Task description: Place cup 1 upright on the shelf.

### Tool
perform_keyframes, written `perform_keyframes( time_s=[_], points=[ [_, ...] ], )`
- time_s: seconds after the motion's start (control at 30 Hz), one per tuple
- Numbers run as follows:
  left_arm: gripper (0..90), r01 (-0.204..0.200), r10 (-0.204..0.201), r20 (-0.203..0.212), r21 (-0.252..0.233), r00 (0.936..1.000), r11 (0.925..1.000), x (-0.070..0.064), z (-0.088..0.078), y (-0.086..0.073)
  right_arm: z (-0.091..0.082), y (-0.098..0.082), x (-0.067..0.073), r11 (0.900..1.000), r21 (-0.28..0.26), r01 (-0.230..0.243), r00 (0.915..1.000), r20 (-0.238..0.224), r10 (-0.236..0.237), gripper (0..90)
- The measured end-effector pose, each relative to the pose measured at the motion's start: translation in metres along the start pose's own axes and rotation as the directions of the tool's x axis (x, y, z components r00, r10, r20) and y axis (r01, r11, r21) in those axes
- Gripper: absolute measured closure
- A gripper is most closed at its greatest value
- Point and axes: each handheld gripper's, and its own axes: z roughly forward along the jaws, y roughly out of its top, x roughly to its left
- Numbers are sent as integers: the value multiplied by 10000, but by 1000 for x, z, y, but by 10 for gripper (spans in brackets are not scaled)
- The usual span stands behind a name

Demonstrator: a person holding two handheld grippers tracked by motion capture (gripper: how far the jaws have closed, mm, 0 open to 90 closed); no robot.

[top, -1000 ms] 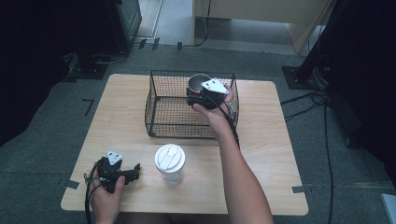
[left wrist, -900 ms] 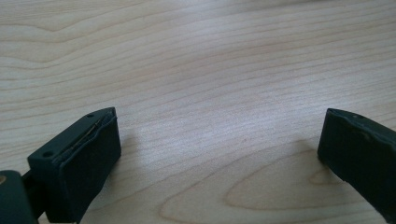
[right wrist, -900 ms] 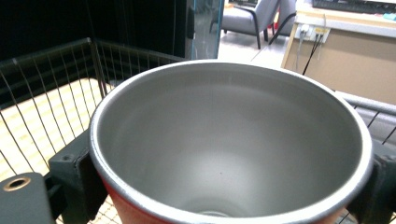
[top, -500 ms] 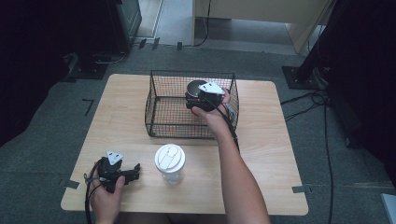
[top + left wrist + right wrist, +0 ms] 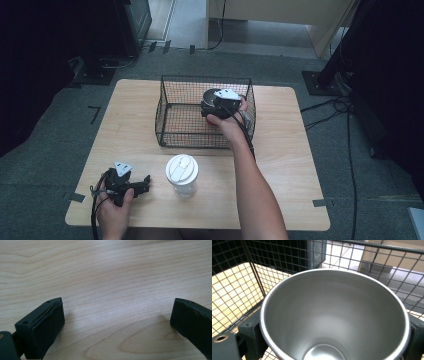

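Jaws of the right gripper (image 5: 216,111) clamp a steel cup (image 5: 334,315) inside the wire basket (image 5: 170,125) at the table's (image 5: 290,165) far edge; the left gripper (image 5: 116,322), jaws apart, rests near the front-left corner beside a lidded cup (image 5: 182,174).

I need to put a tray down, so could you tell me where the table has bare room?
Bare wood lies left of the wire basket and right of it, toward the table edge. The front is crowded by the lidded cup and left tongs.
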Motion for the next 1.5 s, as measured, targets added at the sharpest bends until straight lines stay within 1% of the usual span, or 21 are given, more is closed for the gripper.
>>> perform_keyframes(
  time_s=[0.1, 0.2, 0.23, 0.37, 0.47, 0.53, 0.57, 0.73, 0.83, 0.87, 0.9, 0.93, 0.97, 1.0, 1.03, 1.1, 1.2, 1.27, 1.33, 1.37, 1.5],
  points=[
    [1, 0, 0, 0, 0, 10000, 10000, 0, 0, 0, 1, 0, -2, 9999, 109, -79, 9998, 165, 77, 71],
    [1, -1, 1, 0, -2, 10000, 10000, 0, 0, 0, 3, -1, -4, 9988, 363, -318, 9976, 627, 294, 71],
    [1, 0, 0, 0, -5, 10000, 10000, 0, 0, 0, 3, 0, -4, 9985, 325, -442, 9968, 685, 419, 71],
    [1, -1, 1, -1, -2, 10000, 10000, 0, 0, 0, 4, 0, -5, 9976, 361, -587, 9949, 840, 555, 71],
    [1, -1, 1, -1, -4, 10000, 10000, 0, 0, 0, 4, 0, -8, 9955, 377, -869, 9904, 1114, 822, 71],
    [1, -2, 2, -1, -3, 10000, 10000, 0, 0, 0, 4, 0, -10, 9930, 414, -1104, 9860, 1303, 1042, 70],
    [1, 1, -1, -1, -4, 10000, 10000, 0, 0, 0, 4, 0, -11, 9912, 426, -1253, 9821, 1468, 1179, 70],
    [1, -1, 1, -1, -1, 10000, 10000, 0, 0, 0, 3, -1, -14, 9867, 297, -1597, 9641, 2194, 1494, 67],
    [1, -1, 1, 0, 0, 10000, 10000, 0, 0, 0, 3, -1, -12, 9864, 238, -1628, 9585, 2407, 1524, 55],
    [1, -2, 2, 0, 2, 10000, 10000, 0, 0, 0, 3, -1, -11, 9860, 214, -1651, 9556, 2509, 1546, 34],
    [1, 1, -1, 2, -3, 10000, 10000, 0, 0, 0, 2, -1, -10, 9858, 250, -1661, 9555, 2511, 1546, 20],
    [1, -1, 1, 0, -2, 10000, 10000, 0, 0, 0, 2, -1, -9, 9874, 276, -1557, 9583, 2466, 1442, 5],
    [1, 0, 0, 1, -1, 10000, 10000, 0, 0, 0, 2, -1, -9, 9878, 278, -1531, 9591, 2449, 1418, 0],
    [1, 1, -1, 0, -2, 10000, 10000, 0, 0, 0, 2, -1, -8, 9882, 219, -1514, 9584, 2481, 1414, 0],
    [1, -2, 2, -1, 2, 10000, 10000, 0, 0, 0, 0, 0, -8, 9893, 74, -1458, 9577, 2517, 1393, 0],
    [1, 0, 0, 0, -2, 10000, 10000, 0, 0, 0, -1, 1, -7, 9912, -135, -1320, 9595, 2494, 1312, 0],
    [1, 10, -10, -3, -11, 10000, 10000, 0, 0, 0, -4, 4, -7, 9907, -403, -1303, 9614, 2392, 1362, 0],
    [1, -1, 1, 0, 1, 10000, 10000, 0, 0, 0, -7, 6, -8, 9908, -548, -1236, 9615, 2403, 1332, 0],
    [1, -2, 2, 1, -1, 10000, 10000, 0, 0, 0, -10, 10, -9, 9894, -659, -1296, 9612, 2368, 1416, 0],
    [1, -4, 4, 1, 1, 10000, 10000, 0, 0, 0, -12, 12, -10, 9883, -705, -1350, 9622, 2287, 1478, 0],
    [1, -1, 1, 1, 0, 10000, 10000, 0, 0, 0, -19, 19, -7, 9886, -723, -1323, 9687, 2018, 1444, 0]
  ],
)
